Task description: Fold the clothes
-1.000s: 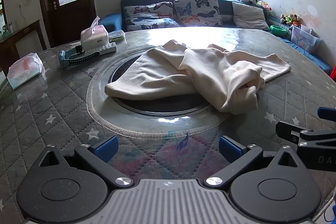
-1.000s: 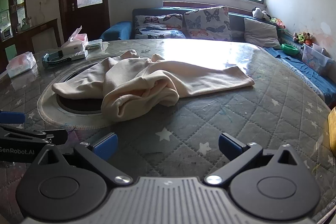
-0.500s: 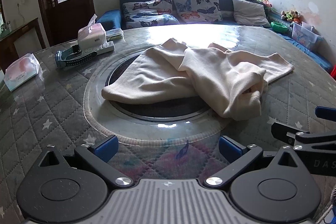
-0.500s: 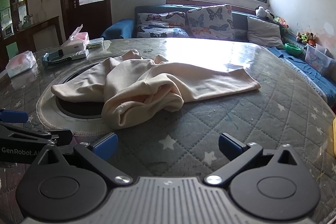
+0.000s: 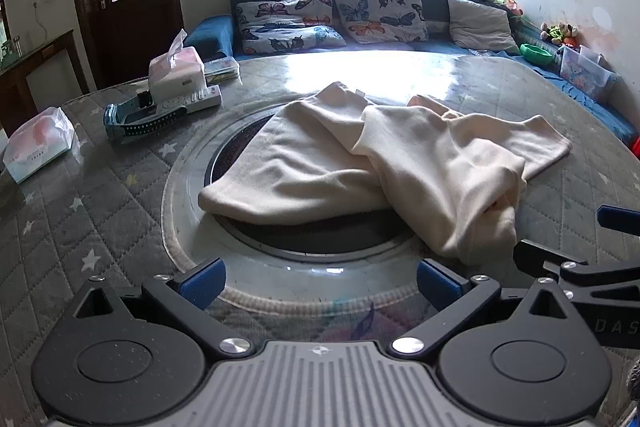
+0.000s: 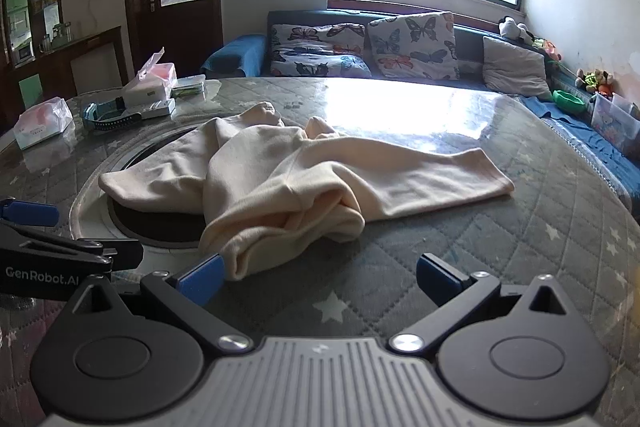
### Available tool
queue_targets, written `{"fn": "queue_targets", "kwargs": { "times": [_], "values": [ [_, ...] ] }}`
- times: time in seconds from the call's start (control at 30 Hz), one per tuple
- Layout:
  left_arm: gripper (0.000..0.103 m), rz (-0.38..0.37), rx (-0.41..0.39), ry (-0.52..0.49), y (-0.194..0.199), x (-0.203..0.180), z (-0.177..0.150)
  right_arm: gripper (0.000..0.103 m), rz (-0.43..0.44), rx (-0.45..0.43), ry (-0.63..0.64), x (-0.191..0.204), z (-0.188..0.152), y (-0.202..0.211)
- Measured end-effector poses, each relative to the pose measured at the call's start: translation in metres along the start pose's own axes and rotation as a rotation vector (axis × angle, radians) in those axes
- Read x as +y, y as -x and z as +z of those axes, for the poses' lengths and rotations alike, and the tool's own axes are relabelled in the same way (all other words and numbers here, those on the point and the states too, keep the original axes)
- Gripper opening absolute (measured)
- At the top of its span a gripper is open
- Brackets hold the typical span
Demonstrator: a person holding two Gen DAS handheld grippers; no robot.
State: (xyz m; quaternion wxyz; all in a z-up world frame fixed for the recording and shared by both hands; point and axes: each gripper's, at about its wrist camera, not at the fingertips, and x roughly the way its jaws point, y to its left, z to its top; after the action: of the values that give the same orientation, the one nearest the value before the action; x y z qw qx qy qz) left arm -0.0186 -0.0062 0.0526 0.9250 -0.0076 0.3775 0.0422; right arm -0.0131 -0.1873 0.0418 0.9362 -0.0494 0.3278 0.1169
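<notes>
Cream-coloured garment (image 5: 400,163) lies rumpled on a round quilted table (image 5: 72,227), partly over the dark circular inset (image 5: 320,243) at its centre. We see it bunched rather than folded: 1 flap is thrown across the middle, a thick roll of cloth sits at the near edge, and 1 flat end reaches toward the right. Both tools hover low at the table's near side, holding nothing. Our left gripper (image 5: 320,277) has its blue-tipped fingers spread wide, facing the inset; our right gripper (image 6: 320,275) is equally wide, its left fingertip just beside the rolled near edge. We judge this an approach to take hold of the cloth. Next move calls for pinching 2 well-separated edges and spreading the garment flat before any crease. Tissue boxes (image 5: 176,75) stand well apart at the far left.
</notes>
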Motion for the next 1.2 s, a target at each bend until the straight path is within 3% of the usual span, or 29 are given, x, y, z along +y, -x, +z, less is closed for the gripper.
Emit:
{"fn": "queue_targets", "kwargs": {
  "times": [0.67,1.2],
  "values": [
    [0.103,0.015,0.008,0.003,-0.025,0.009,0.029,0.103,-0.004,0.009,0.045,-0.005,0.031,-0.027],
    [0.103,0.028,0.008,-0.027,-0.041,0.005,0.045,0.094,-0.004,0.007,0.052,-0.013,0.056,-0.043]
  ]
}}
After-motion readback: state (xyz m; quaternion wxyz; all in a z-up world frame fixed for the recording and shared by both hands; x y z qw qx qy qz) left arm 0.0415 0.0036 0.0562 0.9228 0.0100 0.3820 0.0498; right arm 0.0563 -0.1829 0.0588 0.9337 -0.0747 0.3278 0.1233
